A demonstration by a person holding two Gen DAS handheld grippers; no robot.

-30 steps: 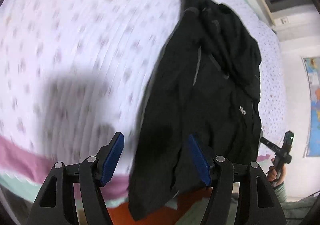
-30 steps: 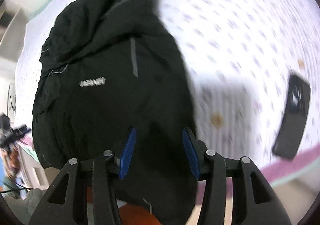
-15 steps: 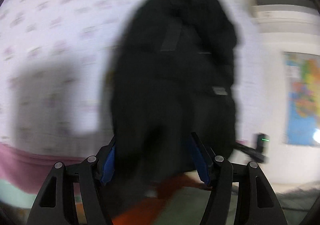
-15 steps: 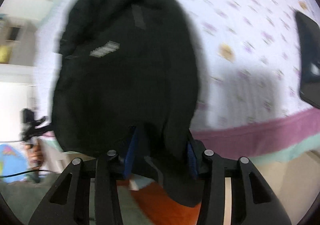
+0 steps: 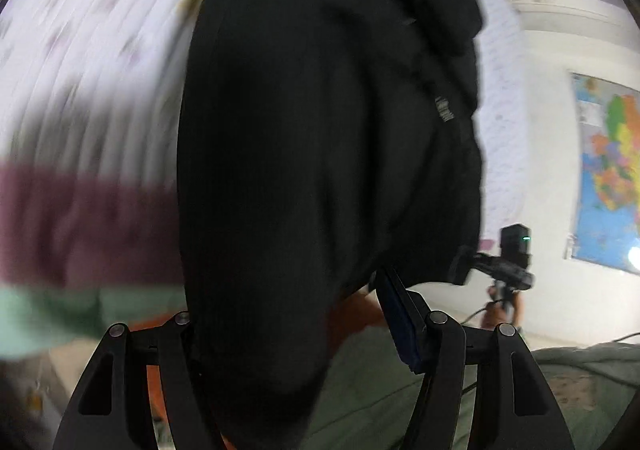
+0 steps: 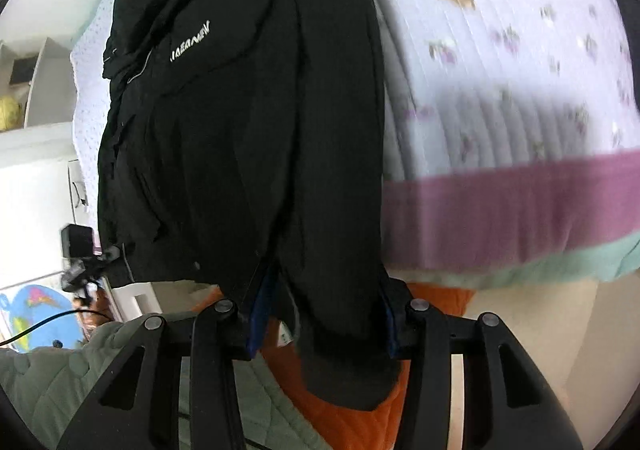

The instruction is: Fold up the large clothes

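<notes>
A black jacket [image 5: 320,130] lies lengthwise on the bed, its lower hem hanging over the near edge; it also fills the right wrist view [image 6: 248,130], with a white logo on the chest. My left gripper [image 5: 296,330] is open, the jacket's hem draped between its blue-padded fingers; its left pad is hidden by cloth. My right gripper [image 6: 320,314] is open too, its fingers standing either side of the hanging hem fabric. Whether the pads touch the cloth I cannot tell.
The bed has a white flowered quilt [image 6: 520,70] with a purple and mint border [image 6: 500,218]. An orange and grey-green quilted cover [image 6: 360,418] lies below the grippers. A wall map [image 5: 608,170] hangs at the right. The other gripper [image 5: 512,258] shows beside the jacket.
Both grippers have dropped and moved in to the bed's near edge, so the jacket's hem now sits between each pair of fingers. The phone has left the right wrist view.
</notes>
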